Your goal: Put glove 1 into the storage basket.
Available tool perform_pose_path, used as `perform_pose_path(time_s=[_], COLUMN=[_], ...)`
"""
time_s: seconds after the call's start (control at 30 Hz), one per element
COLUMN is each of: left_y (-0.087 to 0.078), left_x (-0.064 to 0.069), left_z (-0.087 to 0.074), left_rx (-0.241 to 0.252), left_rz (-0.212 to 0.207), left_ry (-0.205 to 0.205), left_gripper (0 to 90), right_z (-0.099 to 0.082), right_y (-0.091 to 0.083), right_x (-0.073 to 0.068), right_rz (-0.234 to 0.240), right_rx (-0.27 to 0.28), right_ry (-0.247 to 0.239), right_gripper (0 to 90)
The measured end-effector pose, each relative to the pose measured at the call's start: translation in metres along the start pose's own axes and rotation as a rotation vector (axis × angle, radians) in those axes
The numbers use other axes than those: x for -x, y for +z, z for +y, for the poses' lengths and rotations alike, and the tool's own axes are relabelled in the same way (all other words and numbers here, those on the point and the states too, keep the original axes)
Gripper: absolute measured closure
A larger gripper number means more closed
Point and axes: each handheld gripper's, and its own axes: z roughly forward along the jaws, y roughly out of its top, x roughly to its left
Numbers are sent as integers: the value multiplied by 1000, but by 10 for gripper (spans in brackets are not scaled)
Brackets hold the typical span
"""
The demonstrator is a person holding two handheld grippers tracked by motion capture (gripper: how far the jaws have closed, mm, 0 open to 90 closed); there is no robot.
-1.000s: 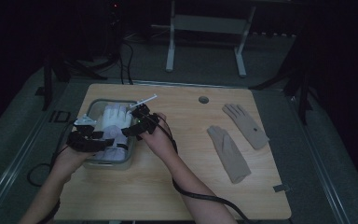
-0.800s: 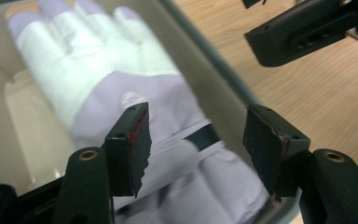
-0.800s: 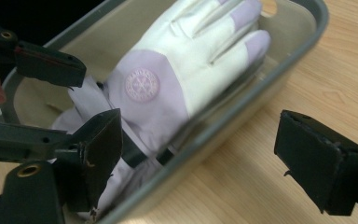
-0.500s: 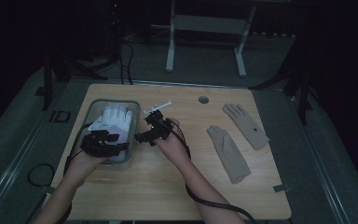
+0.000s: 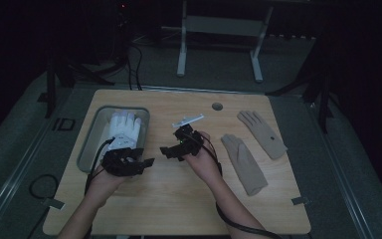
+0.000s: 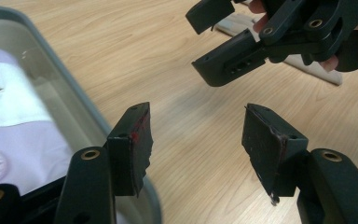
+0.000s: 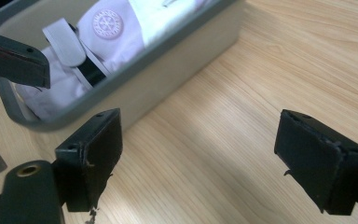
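You are working at a pale wooden table (image 5: 179,199) with a visible grain, standing in a dim room on a grey floor; behind it a light metal frame (image 5: 219,45) is rising out of the dark, and black cables (image 5: 129,69) are trailing near the far left corner. Your left gripper (image 5: 142,163) is hovering at the near right edge of the grey tray (image 5: 87,144), its jaws standing apart with nothing between them. Your right gripper (image 5: 171,149) is hanging over bare wood just right of the tray, jaws also spread wide and empty, pointing back toward your left one. The white glove (image 5: 122,127) is lying flat inside the tray, fingers pointing away from you; in the right gripper view its cuff with a round emblem and a strap is showing against the tray wall. A small white strip (image 5: 188,120) is lying on the table just beyond your right gripper. Well to the right, two beige gloves (image 5: 243,162) are lying flat on the wood, side by side but apart. A small round grommet (image 5: 217,106) is sitting near the far edge.
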Motion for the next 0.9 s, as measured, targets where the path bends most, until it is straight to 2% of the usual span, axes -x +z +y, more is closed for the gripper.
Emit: perform_pose_path(time_s=[0.17,0.2,0.3,0.37,0.47,0.57,0.6,0.77,0.8,0.83,0.9], left_y=[7,10,14,18,26,30,35,43,45,46,50], left_x=[10,14,18,22,28,31,35,42,43,44,46], left_z=[-2,-4,-6,-8,-13,-15,-17,-21,-22,-23,-26], left_rx=[13,21,24,20,22,21,18,6,4,-1,1], left_rz=[-2,-5,-16,-16,-46,-57,-53,-71,-89,-89,-105], left_ry=[19,25,22,25,22,29,42,56,61,66,75], left_gripper=[426,426,426,426,425,420,395,243,243,206,151], right_z=[-9,-14,-19,-25,-34,-40,-47,-60,-63,-66,-71], right_y=[-14,-20,-25,-29,-36,-39,-41,-43,-43,-44,-47], right_x=[8,13,17,20,25,27,30,36,37,41,44], right_rz=[-22,-31,-42,-49,-51,-57,-60,-49,-43,-33,-25], right_rx=[12,14,12,15,25,29,25,23,27,38,51], right_ry=[3,23,28,24,-2,-8,-9,11,23,43,46], right_gripper=[159,158,143,142,137,136,136,134,134,135,135])
